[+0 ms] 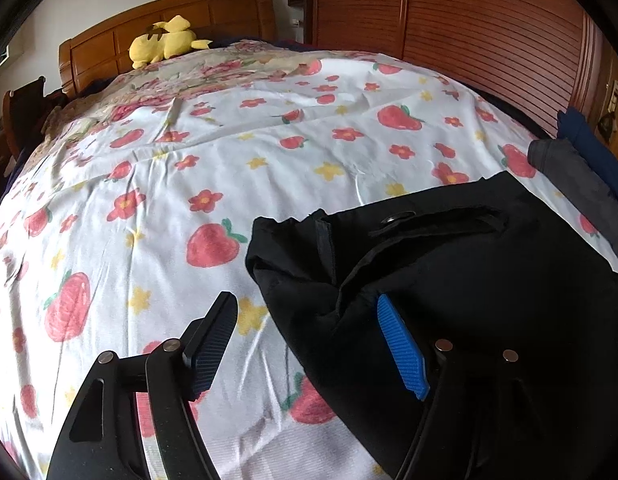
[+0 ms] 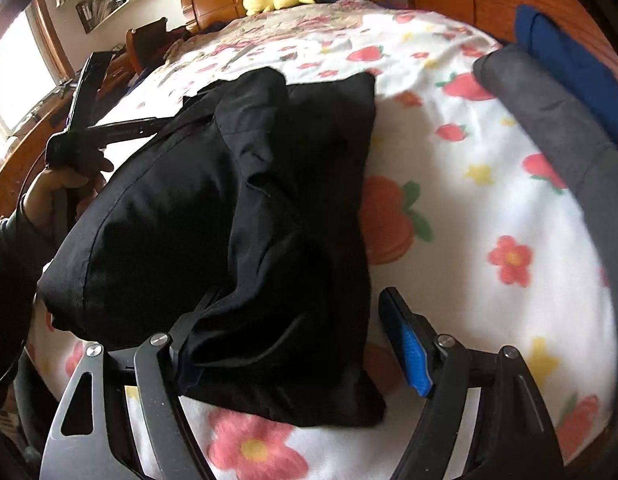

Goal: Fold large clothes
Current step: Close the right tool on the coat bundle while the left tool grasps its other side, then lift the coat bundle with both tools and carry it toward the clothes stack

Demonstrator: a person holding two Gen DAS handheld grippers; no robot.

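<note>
A black garment (image 1: 469, 272), folded into a thick bundle with a metal snap at its waistband, lies on the strawberry-print bed sheet (image 1: 181, 168). My left gripper (image 1: 305, 304) stands open over the garment's left edge. Its blue pad is above the black cloth and the other finger is over the bare sheet. In the right wrist view the same black garment (image 2: 181, 208) fills the middle. My right gripper (image 2: 301, 296) is open around its near corner. Cloth drapes against the left finger and hides its pad, while the blue pad stands clear to the right. A hand (image 2: 65, 184) holds the left tool at far left.
A grey garment (image 2: 549, 120) and a blue one (image 2: 569, 52) lie along the bed's right edge. A yellow plush toy (image 1: 165, 40) rests by the wooden headboard (image 1: 109, 40). A slatted wooden wardrobe (image 1: 469, 20) stands behind the bed.
</note>
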